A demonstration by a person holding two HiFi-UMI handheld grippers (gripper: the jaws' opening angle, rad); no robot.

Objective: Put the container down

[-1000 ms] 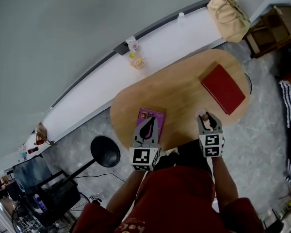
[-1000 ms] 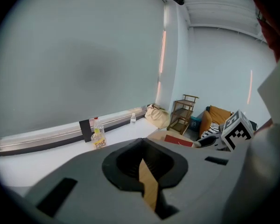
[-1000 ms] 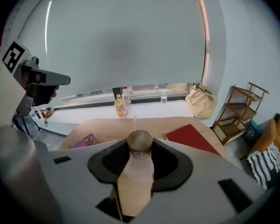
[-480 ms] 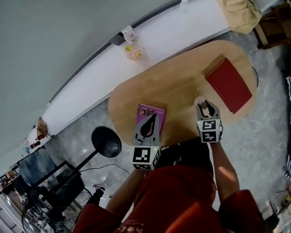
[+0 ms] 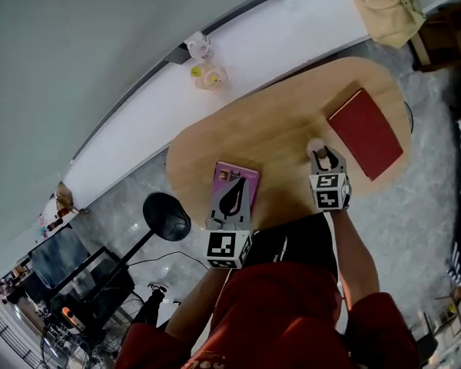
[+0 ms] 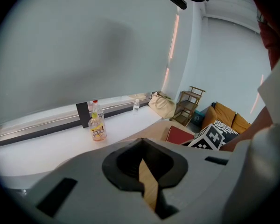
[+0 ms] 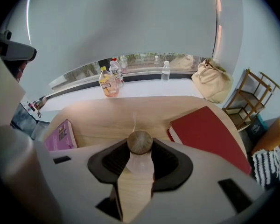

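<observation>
A small clear container with a round wooden lid [image 7: 140,142] sits between the jaws of my right gripper [image 7: 139,167], which is shut on it. In the head view that gripper [image 5: 323,158] hovers over the near right part of the oval wooden table [image 5: 276,125], just left of a red book [image 5: 366,133]. Whether the container's base touches the tabletop cannot be made out. My left gripper [image 5: 232,200] is shut and holds nothing, above a purple book [image 5: 244,180]. Between its jaws [image 6: 146,183] only a thin strip of the wood shows.
A white ledge [image 5: 292,29] runs behind the table with a yellow drink bottle [image 5: 205,74] and small bottles on it. A beige bag [image 5: 380,6] rests at its right end. A black round stand [image 5: 167,216] is on the floor to the left, and a wooden rack [image 7: 254,92] to the right.
My right gripper has carried the container forward over the table, nearer the red book's side. The left gripper stays above the purple book. The head view has shifted slightly.
</observation>
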